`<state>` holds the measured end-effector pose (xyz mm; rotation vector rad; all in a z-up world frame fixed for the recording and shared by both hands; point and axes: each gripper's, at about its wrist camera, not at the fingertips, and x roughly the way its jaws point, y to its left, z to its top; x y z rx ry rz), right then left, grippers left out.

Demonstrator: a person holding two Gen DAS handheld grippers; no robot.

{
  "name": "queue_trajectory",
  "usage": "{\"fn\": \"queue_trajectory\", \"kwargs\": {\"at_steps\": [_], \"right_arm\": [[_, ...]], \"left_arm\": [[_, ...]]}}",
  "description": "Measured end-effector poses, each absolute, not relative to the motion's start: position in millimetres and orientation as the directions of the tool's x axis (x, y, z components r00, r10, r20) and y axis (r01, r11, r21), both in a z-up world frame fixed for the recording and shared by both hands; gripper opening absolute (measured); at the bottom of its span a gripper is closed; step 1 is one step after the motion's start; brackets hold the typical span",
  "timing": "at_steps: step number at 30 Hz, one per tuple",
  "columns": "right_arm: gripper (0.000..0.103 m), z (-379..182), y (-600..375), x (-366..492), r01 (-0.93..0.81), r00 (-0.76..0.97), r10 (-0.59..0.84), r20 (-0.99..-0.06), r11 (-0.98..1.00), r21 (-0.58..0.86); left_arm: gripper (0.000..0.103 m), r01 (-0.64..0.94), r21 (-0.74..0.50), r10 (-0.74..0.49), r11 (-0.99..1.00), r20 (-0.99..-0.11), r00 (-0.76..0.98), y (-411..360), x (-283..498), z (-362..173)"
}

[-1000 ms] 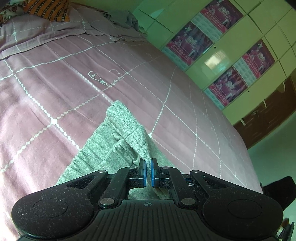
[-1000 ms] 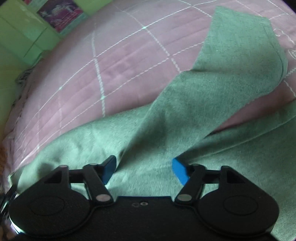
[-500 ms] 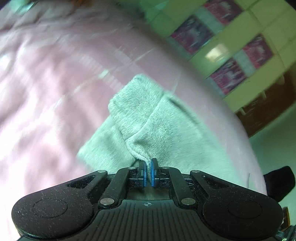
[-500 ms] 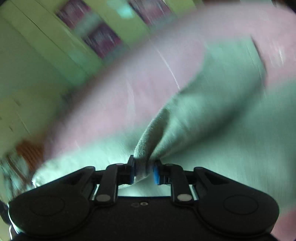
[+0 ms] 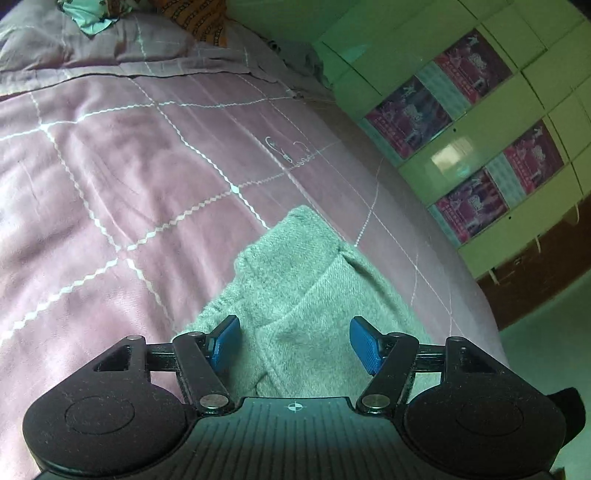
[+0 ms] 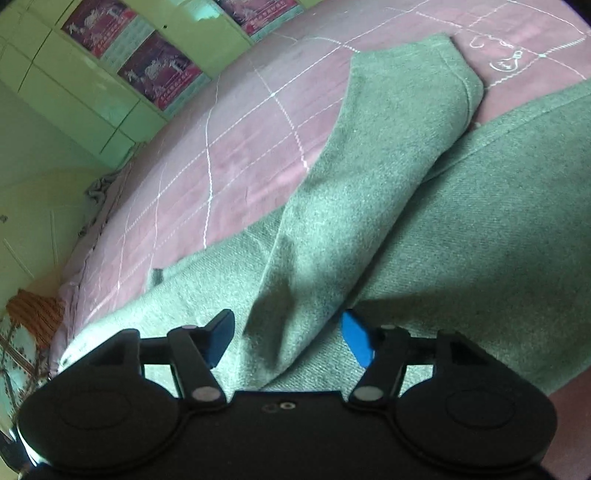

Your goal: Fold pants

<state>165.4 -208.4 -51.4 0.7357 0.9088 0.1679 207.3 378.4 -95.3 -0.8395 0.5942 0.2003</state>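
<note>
Grey-green pants [image 5: 306, 295] lie on a mauve checked bedspread [image 5: 110, 177]. In the left wrist view their elastic waistband end [image 5: 291, 236] lies folded over itself just ahead of my left gripper [image 5: 295, 343]. Its jaws are opening, the blue pads stand apart and press on nothing, with cloth lying below the gap. In the right wrist view one leg of the pants [image 6: 369, 177] lies diagonally across the other [image 6: 498, 229]. My right gripper [image 6: 288, 339] is opening too, and a raised fold of the leg sits between its pads without being pinched.
Green cupboard doors with magenta posters [image 5: 469, 147] stand beyond the bed's far edge. Patterned pillows and a crumpled cloth [image 5: 199, 18] lie at the head of the bed. Brown furniture [image 5: 535, 273] stands beside the bed. An orange patterned cloth [image 6: 33, 310] shows at left.
Both grippers were shut on pants fabric half a second ago and have let go, jaws now apart. The waistband and the leg now lie flat on the rest of the pants.
</note>
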Motion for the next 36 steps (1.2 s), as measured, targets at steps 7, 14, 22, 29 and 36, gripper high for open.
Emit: {"fn": "queue_trajectory", "kwargs": {"at_steps": [7, 14, 22, 29, 36], "right_arm": [[0.044, -50.4, -199.4, 177.1, 0.167, 0.615, 0.404, -0.676, 0.772, 0.614], [0.011, -3.8, -221.2, 166.0, 0.059, 0.730, 0.416, -0.542, 0.752, 0.657], [0.011, -62.1, -239.2, 129.3, 0.130, 0.636, 0.418, -0.649, 0.771, 0.623], [0.011, -38.5, -245.4, 118.6, 0.089, 0.708, 0.427, -0.562, 0.736, 0.671], [0.005, -61.3, -243.6, 124.0, 0.139, 0.635, 0.391, -0.666, 0.790, 0.597]], "left_arm": [[0.024, -0.463, -0.633, -0.069, 0.621, -0.633, 0.771, 391.6, 247.8, -108.7], [0.019, -0.311, -0.674, -0.127, 0.671, -0.517, 0.846, 388.1, 216.9, -51.8], [0.018, -0.425, -0.651, -0.156, 0.629, -0.641, 0.751, 397.2, 189.3, -113.3], [0.018, -0.369, -0.623, -0.134, 0.690, -0.611, 0.780, 392.3, 184.6, -84.4], [0.019, -0.409, -0.609, -0.145, 0.680, -0.658, 0.739, 397.1, 179.4, -103.8]]}}
